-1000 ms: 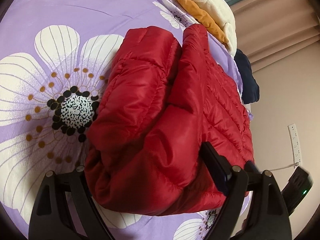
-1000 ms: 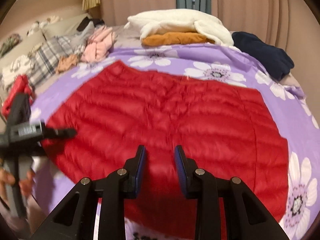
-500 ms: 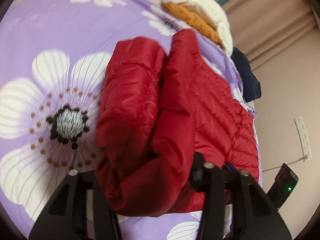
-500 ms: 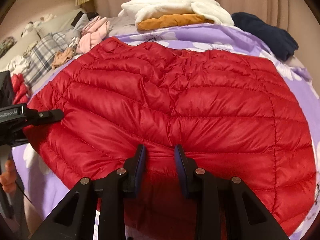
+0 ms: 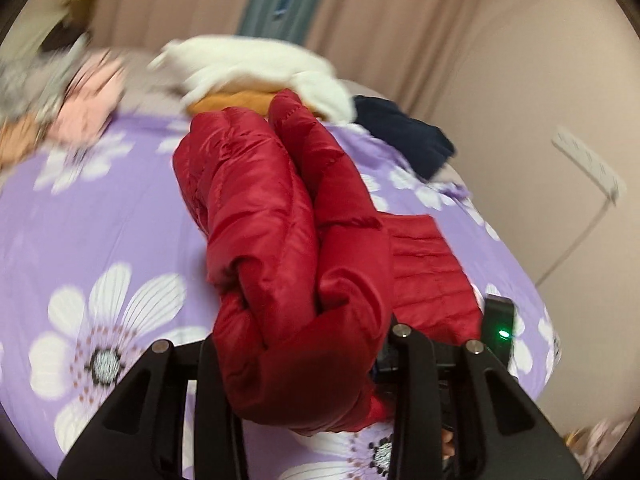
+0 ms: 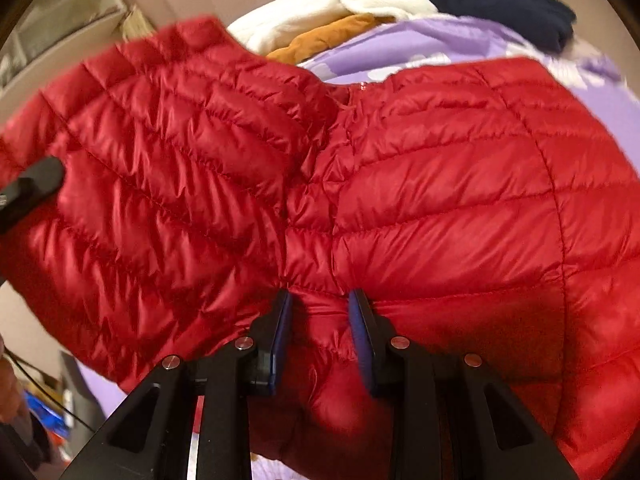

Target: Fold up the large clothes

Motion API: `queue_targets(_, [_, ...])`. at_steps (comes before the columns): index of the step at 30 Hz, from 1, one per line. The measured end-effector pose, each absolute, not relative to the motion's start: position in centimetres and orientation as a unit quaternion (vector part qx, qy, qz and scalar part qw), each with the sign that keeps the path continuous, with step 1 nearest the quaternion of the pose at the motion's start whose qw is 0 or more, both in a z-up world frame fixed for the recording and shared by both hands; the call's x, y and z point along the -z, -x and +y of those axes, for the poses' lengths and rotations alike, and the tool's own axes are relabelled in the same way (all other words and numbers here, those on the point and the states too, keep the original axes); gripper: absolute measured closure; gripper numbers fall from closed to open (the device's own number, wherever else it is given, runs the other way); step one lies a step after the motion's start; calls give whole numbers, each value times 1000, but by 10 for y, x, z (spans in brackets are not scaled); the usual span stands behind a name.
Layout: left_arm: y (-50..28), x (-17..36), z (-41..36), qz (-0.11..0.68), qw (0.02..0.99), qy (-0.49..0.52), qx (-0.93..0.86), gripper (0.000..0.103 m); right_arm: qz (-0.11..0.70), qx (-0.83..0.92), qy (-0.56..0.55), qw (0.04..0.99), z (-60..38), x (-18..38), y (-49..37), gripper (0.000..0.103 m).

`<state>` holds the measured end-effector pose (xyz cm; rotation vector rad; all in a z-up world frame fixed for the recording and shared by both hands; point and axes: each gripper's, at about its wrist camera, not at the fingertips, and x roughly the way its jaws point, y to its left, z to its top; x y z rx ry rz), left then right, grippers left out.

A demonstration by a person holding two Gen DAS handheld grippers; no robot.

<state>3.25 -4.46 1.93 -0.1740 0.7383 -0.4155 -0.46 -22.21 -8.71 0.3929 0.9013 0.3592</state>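
Since 1 second ago, the left gripper [image 5: 308, 364] has risen, its jaws closing on a bunched fold of the red jacket [image 5: 280, 232], whose left half now hangs clear of the bed [image 5: 100, 216]. Its right half lies on the bed. The right gripper [image 6: 320, 320] clamps the near hem. Folding looks barely begun, I judge: 1 side is lifted, not yet laid over, and the other folds remain.

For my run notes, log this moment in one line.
left gripper: closing on red jacket | right gripper: shut on jacket hem | purple floral bedspread underneath
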Motion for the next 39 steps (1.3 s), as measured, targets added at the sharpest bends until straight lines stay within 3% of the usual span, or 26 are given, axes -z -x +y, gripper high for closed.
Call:
queue_targets(8, [-36, -23, -112, 352, 902, -4, 249, 68, 427, -203, -282, 835, -251, 85, 6, 70])
queue_targets(16, [-35, -23, -136, 347, 900, -40, 260, 68, 371, -88, -211, 900, -304, 39, 66, 70])
queue_targets(25, [-21, -2, -190, 351, 875, -131, 308, 66, 408, -51, -253, 876, -329, 79, 70, 70])
queue_targets(30, [-26, 26, -206, 381, 846, -160, 337, 57, 401, -96, -336, 847, -356, 83, 68, 70])
queue_targets(32, [-29, 34, -204, 390, 838, -161, 346, 55, 382, -113, -386, 832, -373, 83, 73, 66])
queue_targets(34, [-31, 35, -200, 394, 833, -156, 356, 52, 356, -124, -424, 823, -385, 80, 79, 46])
queue_targets(35, [-33, 35, -199, 395, 831, -154, 360, 52, 341, -132, -447, 817, -391, 79, 80, 42])
queue_targets(39, [-30, 35, -203, 395, 830, -162, 360, 51, 300, -197, -499, 789, -395, 63, 64, 38])
